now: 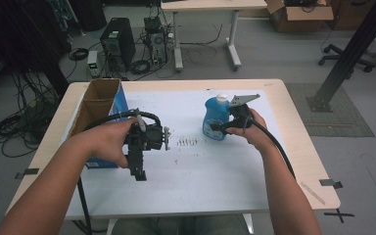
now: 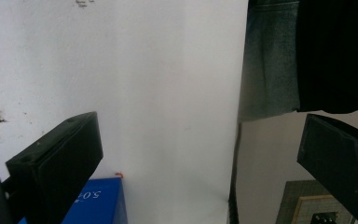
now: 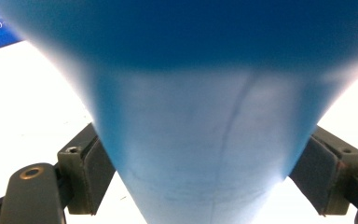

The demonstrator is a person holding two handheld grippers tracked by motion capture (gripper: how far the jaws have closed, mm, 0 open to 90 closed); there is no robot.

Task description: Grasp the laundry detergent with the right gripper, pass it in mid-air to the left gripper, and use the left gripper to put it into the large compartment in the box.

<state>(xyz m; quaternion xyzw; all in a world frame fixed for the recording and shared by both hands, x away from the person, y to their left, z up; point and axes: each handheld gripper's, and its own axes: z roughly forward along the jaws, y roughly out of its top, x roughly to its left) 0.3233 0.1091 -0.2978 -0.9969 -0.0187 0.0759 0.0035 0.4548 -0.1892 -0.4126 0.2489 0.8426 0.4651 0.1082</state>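
High view: my right gripper [image 1: 225, 128] at centre right | right gripper view: both pads pressing the blue translucent plastic bottle [image 3: 205, 130], white-capped, upright | left gripper [image 2: 200, 158]: jaws wide, holding nothing.

I count two grippers — my left gripper [image 1: 138, 164] and my right gripper [image 1: 215, 128]. One blue bottle [image 1: 216, 117], one open cardboard box [image 1: 98, 100] — both on one table [image 1: 284, 142].

Grey floor [image 1: 274, 54] — tangled cables [image 1: 14, 129], a computer tower [image 1: 117, 43], a white desk [image 1: 210, 6] behind.
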